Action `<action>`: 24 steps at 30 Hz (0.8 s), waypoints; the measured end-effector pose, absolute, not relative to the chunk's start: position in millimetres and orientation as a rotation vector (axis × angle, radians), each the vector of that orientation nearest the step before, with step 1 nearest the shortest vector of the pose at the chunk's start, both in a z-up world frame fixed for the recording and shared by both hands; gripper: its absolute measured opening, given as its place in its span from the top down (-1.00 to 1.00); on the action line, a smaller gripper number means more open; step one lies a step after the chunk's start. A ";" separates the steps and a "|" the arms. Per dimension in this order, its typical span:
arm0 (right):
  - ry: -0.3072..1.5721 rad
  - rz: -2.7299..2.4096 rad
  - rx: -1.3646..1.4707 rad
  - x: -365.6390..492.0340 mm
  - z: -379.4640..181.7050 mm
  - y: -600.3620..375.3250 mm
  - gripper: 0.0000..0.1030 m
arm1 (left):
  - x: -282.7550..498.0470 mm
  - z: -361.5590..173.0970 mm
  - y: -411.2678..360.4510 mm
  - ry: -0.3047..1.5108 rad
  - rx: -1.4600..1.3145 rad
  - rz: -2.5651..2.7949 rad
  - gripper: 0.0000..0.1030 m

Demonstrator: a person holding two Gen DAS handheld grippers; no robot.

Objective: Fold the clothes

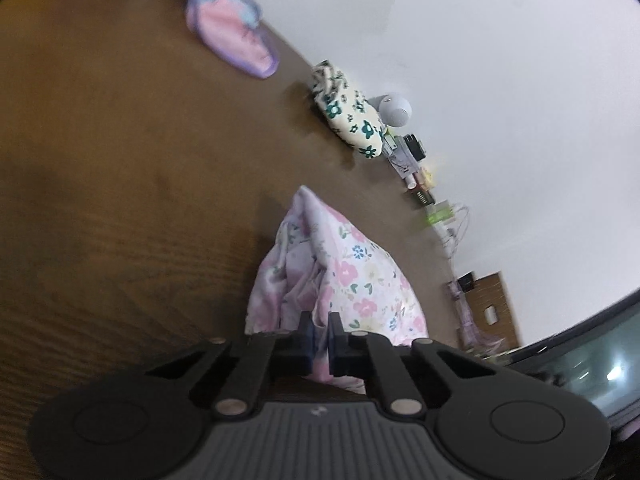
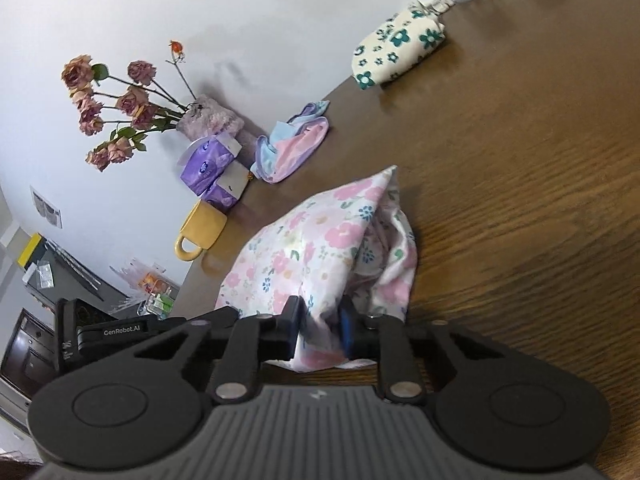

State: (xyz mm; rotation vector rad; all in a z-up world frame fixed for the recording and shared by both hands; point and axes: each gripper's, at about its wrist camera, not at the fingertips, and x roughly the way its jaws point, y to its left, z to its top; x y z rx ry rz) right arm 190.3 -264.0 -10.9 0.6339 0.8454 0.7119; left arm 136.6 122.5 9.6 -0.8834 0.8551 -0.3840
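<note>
Brown wood desk (image 2: 520,160) against a white wall. My left gripper (image 1: 319,334) and right gripper (image 2: 322,326) are both clamped on the floral cloth (image 2: 316,240), bunched mid-desk; two folded pieces sit by the far edge.

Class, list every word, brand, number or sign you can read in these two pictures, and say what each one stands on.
"GenRobot.AI": white letters on the black device at the left of the right wrist view.
Purple packs by the flowers: print too blurred to read.
Left wrist view: nothing readable.
</note>
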 end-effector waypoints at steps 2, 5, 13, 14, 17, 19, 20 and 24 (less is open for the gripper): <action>0.853 0.714 0.654 191.1 -13.8 -266.6 0.58 | 134.7 10.7 126.4 0.840 -0.901 -0.381 0.79; 0.829 0.710 0.636 186.3 -7.3 -269.3 0.14 | 128.2 31.2 127.7 0.772 -0.805 -0.344 0.16; 0.741 0.632 0.450 199.9 22.8 -263.7 -0.55 | 163.8 46.4 120.8 0.828 -0.663 -0.273 -0.35; 0.753 0.636 0.452 206.7 20.7 -262.5 -0.55 | 170.6 42.5 118.4 0.858 -0.663 -0.277 -0.35; 0.803 0.632 0.478 224.3 9.4 -258.8 -0.56 | 179.6 32.4 113.0 0.891 -0.660 -0.287 -0.28; 0.836 0.648 0.523 232.1 1.0 -258.1 -0.51 | 181.0 29.0 112.3 0.893 -0.670 -0.305 -0.16; 0.848 0.659 0.548 234.4 -2.8 -258.3 -0.35 | 181.5 27.5 112.1 0.895 -0.677 -0.318 0.05; 0.874 0.697 0.628 236.9 -13.3 -258.2 0.23 | 185.5 15.8 110.3 0.922 -0.735 -0.364 0.47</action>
